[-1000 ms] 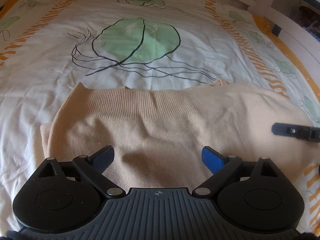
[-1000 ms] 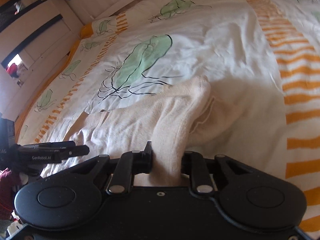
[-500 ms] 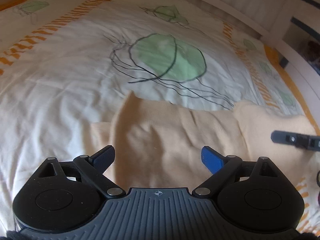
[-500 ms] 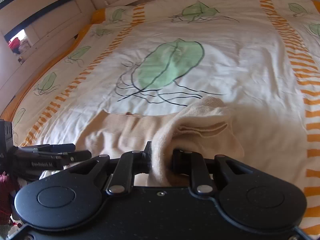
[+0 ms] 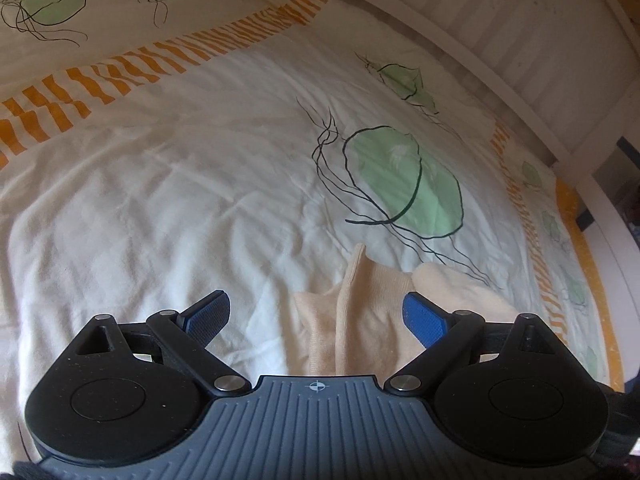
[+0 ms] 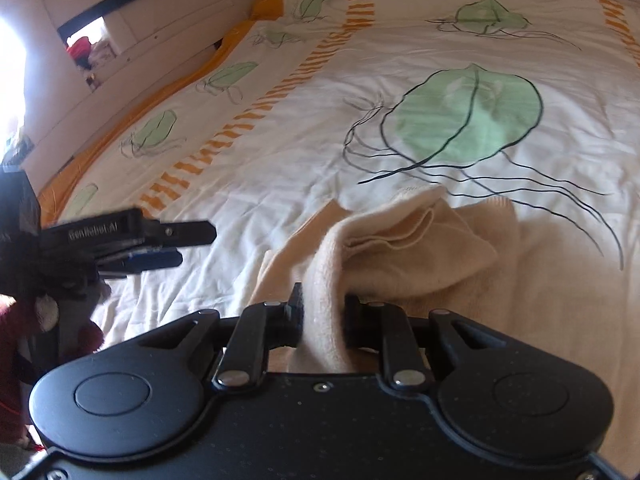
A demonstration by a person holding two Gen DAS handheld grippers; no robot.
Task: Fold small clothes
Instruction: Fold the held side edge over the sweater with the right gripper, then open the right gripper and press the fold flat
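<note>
A small beige knit garment (image 5: 360,312) lies on the bed cover, folded over on itself. In the right wrist view it (image 6: 404,240) is bunched, with a folded layer lifted over the rest. My right gripper (image 6: 322,312) is shut on a pinched fold of the garment. My left gripper (image 5: 316,312) is open and empty, hovering over the garment's left edge with its blue pads (image 5: 424,316) wide apart. It also shows at the left of the right wrist view (image 6: 176,246), beside the garment and apart from it.
The bed cover (image 5: 180,200) is white with green jellyfish prints (image 5: 404,184) and orange striped bands (image 5: 140,68). A white slatted bed frame (image 5: 520,32) runs along the far side. A white wall panel (image 6: 140,32) borders the bed's left side.
My right gripper has carried the pinched fold leftward over the garment, doubling it. My left gripper has swung left, away from the middle of the garment, and stays open.
</note>
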